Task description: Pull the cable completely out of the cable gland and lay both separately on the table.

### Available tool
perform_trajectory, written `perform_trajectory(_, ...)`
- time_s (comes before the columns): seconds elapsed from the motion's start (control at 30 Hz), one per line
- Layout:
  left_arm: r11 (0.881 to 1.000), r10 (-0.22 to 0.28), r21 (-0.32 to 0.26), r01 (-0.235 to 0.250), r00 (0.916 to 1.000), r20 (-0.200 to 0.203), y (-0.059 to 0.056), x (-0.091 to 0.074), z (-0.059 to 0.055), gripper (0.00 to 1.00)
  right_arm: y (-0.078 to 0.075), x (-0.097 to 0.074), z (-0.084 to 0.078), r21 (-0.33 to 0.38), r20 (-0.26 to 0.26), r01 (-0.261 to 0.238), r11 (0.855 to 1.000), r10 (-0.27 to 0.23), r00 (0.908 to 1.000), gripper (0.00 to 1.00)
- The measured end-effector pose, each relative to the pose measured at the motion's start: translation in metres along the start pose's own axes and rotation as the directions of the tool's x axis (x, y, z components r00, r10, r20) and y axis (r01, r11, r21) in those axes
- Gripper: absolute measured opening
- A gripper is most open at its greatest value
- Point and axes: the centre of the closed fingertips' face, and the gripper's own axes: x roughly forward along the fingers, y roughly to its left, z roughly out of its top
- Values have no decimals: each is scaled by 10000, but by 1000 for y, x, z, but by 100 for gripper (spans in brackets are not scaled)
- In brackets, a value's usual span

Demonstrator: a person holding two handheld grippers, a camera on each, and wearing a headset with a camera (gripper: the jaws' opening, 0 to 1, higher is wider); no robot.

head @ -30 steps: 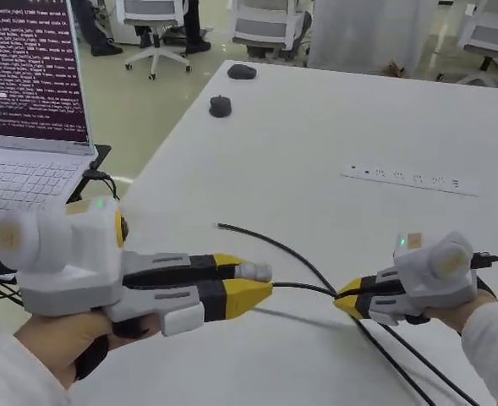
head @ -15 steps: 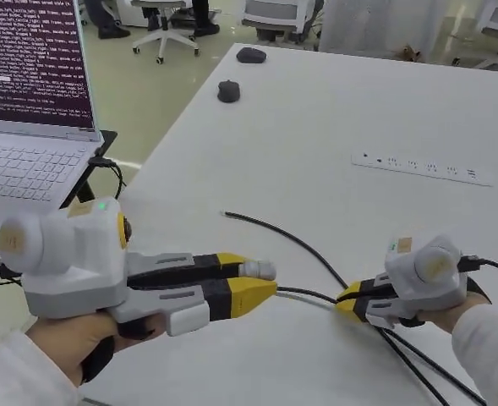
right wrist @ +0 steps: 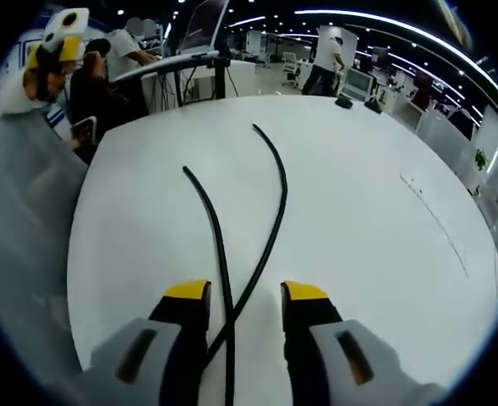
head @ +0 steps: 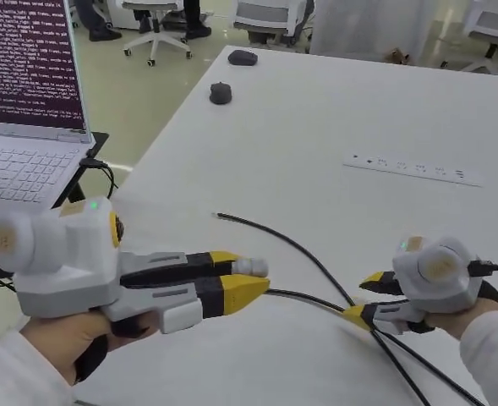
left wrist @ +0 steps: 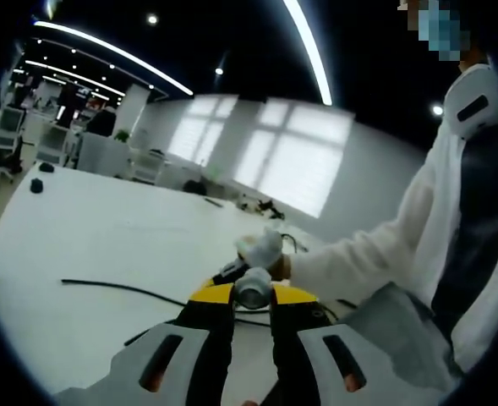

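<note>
Seemingly clear of the gland point(head: 253, 268), the cable point(head: 299, 250) lies slack on the table point(head: 316, 127). The left gripper point(head: 250, 272) pinches the gland, held up so it can be laid apart; the right gripper point(head: 360, 296) straddles the cable, jaws spread, gripping nothing.

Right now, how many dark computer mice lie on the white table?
2. One dark oval computer mouse sits near the white table's left edge; the other lies beyond it, near the far corner.
</note>
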Motion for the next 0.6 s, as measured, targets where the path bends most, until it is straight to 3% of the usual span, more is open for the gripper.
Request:
perform_trajectory(0.17,10000,-91,15,91,10000,-1,-2,2,0,17,7,-9,-16,-23,-536,91,10000,-92,9985,24)
perform_trajectory(0.27,9999,-111,1,111,9999,7,-2,3,0,17,12,-9,-27,-798,-1018,-30,9968,-52,9948,17)
perform_trajectory(0.33,9999,-106,-2,106,9999,73,-2,2,2,17,15,-6,-34,-597,-1308,-83,9982,5,9914,14)
perform_trajectory(0.47,10000,-35,-6,35,9999,126,-1,0,3,17,19,-2,-36,-555,-1400,-139,9984,60,9901,6)
perform_trajectory(0.6,9999,68,-98,-64,9995,313,1,-3,6,17,17,0,-36,-344,-1702,-129,9993,69,9854,4)
